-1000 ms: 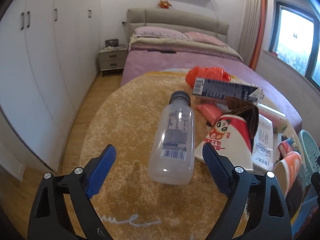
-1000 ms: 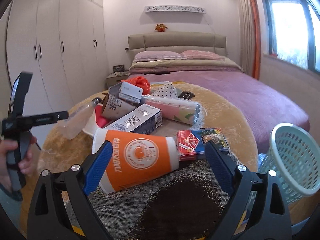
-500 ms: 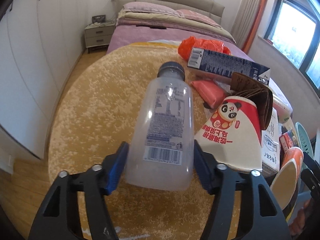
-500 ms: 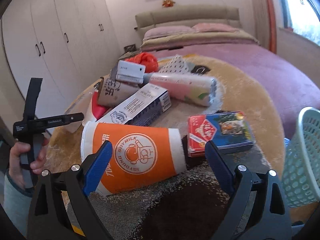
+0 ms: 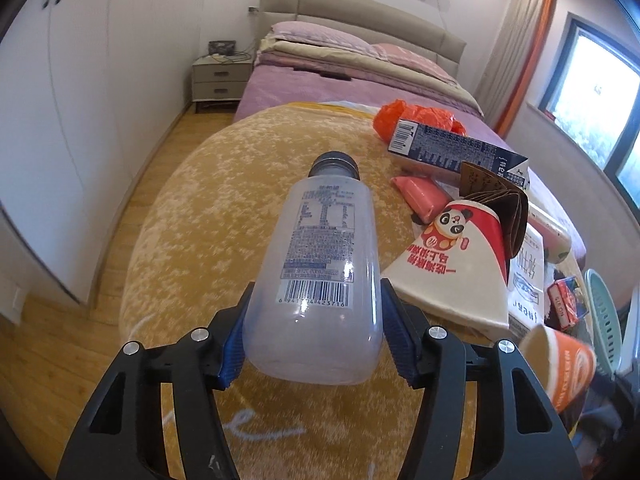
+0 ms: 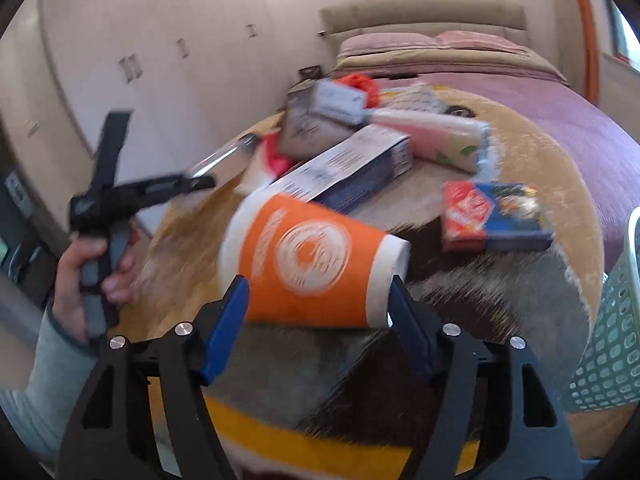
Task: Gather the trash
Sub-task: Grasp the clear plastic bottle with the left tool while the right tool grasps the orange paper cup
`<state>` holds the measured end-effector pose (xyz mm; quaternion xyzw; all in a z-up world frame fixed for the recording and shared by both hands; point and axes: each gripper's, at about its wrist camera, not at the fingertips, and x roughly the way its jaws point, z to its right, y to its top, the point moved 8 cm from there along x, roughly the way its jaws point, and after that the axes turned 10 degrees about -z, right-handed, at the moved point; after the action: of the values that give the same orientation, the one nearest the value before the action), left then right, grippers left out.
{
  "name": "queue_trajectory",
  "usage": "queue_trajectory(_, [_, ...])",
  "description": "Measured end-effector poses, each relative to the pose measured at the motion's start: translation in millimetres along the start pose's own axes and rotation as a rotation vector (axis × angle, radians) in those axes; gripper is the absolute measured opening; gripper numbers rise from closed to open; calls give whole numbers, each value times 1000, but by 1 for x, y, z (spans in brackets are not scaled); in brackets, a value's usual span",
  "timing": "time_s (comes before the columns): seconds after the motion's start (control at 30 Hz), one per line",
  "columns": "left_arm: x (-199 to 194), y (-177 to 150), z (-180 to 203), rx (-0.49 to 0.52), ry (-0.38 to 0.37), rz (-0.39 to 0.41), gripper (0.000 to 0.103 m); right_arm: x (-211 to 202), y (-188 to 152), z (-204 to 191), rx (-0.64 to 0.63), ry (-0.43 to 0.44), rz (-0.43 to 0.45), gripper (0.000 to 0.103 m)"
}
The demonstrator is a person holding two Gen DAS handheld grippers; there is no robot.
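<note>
My left gripper (image 5: 314, 336) is shut on an empty clear plastic bottle (image 5: 320, 276), holding its base just above the yellow rug-covered round table (image 5: 200, 208); its dark cap points away. My right gripper (image 6: 318, 320) is shut on an orange paper cup (image 6: 308, 264), lifted and tilted above the table; this view is blurred. The cup also shows in the left wrist view (image 5: 568, 364). The left gripper (image 6: 120, 196) with the bottle shows at the left of the right wrist view.
More trash lies on the table: a panda paper cup (image 5: 452, 268), a blue carton (image 5: 452, 148), an orange plastic bag (image 5: 416, 116), a pink tube (image 6: 432, 136), a red-blue box (image 6: 496, 216). A pale green basket (image 6: 612, 344) stands at the right. A bed is behind.
My left gripper closed on the bottle and raised it. My right gripper closed on the orange cup and lifted it off the table, tilting it.
</note>
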<state>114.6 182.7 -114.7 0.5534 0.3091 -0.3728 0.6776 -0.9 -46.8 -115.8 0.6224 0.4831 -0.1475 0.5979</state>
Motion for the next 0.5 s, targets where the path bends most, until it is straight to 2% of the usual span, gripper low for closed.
queue_trajectory(0.13, [1, -7, -2, -1, 10, -30, 57, -7, -18, -13, -84, -31, -13, 67])
queue_trajectory(0.27, [1, -8, -1, 15, 24, -45, 56, -10, -6, 6, -80, -70, 21, 69])
queue_trajectory(0.37, [3, -7, 4, 29, 21, -52, 59, -2, 15, 12, -95, -47, 41, 78])
queue_trajectory(0.43, [4, -5, 8, 39, 22, -54, 65, 10, 26, 13, -103, -26, 20, 78])
queue_trajectory(0.5, [7, -1, 12, 53, 43, -58, 71, 23, 32, 12, -99, 30, -19, 78])
